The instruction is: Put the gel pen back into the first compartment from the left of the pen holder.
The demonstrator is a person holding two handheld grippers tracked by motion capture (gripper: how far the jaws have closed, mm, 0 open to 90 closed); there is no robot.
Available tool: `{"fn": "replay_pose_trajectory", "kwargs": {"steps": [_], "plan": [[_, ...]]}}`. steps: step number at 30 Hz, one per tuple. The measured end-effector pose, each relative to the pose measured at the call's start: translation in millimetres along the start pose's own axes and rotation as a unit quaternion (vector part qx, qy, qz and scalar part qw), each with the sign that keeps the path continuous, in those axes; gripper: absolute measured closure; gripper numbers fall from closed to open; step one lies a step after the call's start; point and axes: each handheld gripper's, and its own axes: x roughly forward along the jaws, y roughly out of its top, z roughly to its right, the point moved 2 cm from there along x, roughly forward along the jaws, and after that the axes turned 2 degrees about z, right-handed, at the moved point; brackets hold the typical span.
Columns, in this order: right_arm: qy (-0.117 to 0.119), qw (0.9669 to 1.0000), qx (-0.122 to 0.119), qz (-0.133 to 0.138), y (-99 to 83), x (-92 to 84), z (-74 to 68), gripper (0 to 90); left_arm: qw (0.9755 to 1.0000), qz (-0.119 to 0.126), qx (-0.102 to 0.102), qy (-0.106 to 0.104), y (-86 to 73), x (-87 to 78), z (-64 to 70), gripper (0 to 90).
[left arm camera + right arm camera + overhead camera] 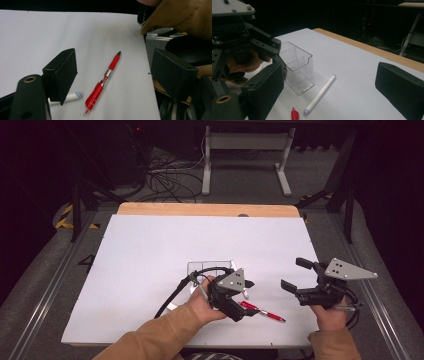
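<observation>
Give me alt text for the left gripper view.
A red pen lies on the white table between the open black jaws of the left gripper, untouched by either. A white marker pokes out behind the left jaw.

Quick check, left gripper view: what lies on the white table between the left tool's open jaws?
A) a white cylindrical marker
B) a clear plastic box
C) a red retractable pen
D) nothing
C: the red retractable pen lies flat on the white table between the left tool's spread jaws, touching neither; the white cylindrical marker pokes out behind the near jaw instead.
</observation>
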Motion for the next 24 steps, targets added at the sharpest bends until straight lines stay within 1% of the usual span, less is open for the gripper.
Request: {"fn": "replay_pose_trajectory", "kwargs": {"steps": [1,2,3,4,5,6,7,8,10,12,14,18,20,22,23,24], "plan": [[-0.002,1.0000,0.001,0.000,0.1,-1.0,-0.1,8.8,1.0000,-0.008,0.005,0.001,0.3,2.0,-0.8,22.1],[-0.002,1.0000,0.001,0.000,0.1,-1.0,-0.1,8.8,1.0000,-0.008,0.005,0.001,0.3,2.0,-0.8,22.1],[-0.004,1.0000,0.001,0.002,0.3,-3.5,-0.1,8.8,0.9998,-0.014,0.012,-0.003,1.1,6.8,-2.6,22.1],[-0.005,1.0000,0.001,0.002,0.2,-4.3,-0.1,8.8,0.9998,-0.014,0.012,-0.003,1.1,6.8,-2.6,22.1],[-0.005,1.0000,0.002,0.003,0.1,-5.2,0.0,8.8,0.9996,-0.018,0.019,-0.008,1.7,11.1,-4.2,22.1],[-0.006,1.0000,0.002,0.003,-0.1,-6.1,0.0,8.8,0.9995,-0.018,0.022,-0.012,2.1,13.0,-5.0,22.1],[-0.006,1.0000,0.002,0.003,-0.1,-6.1,0.0,8.8,0.9995,-0.018,0.022,-0.012,2.1,13.0,-5.0,22.0],[-0.006,1.0000,0.003,0.004,-0.3,-6.9,0.0,8.8,0.9994,-0.022,0.022,-0.014,2.5,14.1,-5.7,22.0],[-0.008,1.0000,0.004,0.004,-1.1,-8.9,0.1,8.8,0.9994,-0.022,0.018,-0.021,3.3,17.4,-7.1,21.9],[-0.008,0.9999,0.006,0.004,-1.6,-10.0,0.2,8.8,0.9991,-0.025,0.022,-0.025,3.8,20.4,-7.1,21.9],[-0.008,0.9999,0.007,0.005,-1.8,-11.0,0.1,8.8,0.9984,-0.039,0.022,-0.034,4.3,22.9,-6.5,22.9],[-0.005,0.9998,0.017,0.009,-2.6,-13.3,0.0,8.8,0.9969,-0.055,0.011,-0.056,4.9,29.1,-8.4,25.3],[-0.005,0.9998,0.017,0.011,-2.8,-14.7,-0.6,8.8,0.9967,-0.055,0.015,-0.059,4.9,31.8,-10.6,25.4],[-0.004,0.9998,0.018,0.011,-3.0,-16.2,-1.2,8.8,0.9961,-0.062,0.020,-0.060,4.7,34.2,-12.2,25.8],[-0.004,0.9998,0.018,0.011,-3.0,-16.2,-1.2,8.8,0.9961,-0.062,0.020,-0.060,4.7,34.2,-12.2,25.9],[-0.004,0.9998,0.017,0.012,-2.7,-17.3,-1.8,8.8,0.9955,-0.068,0.028,-0.060,4.7,35.9,-12.9,26.7]]}}
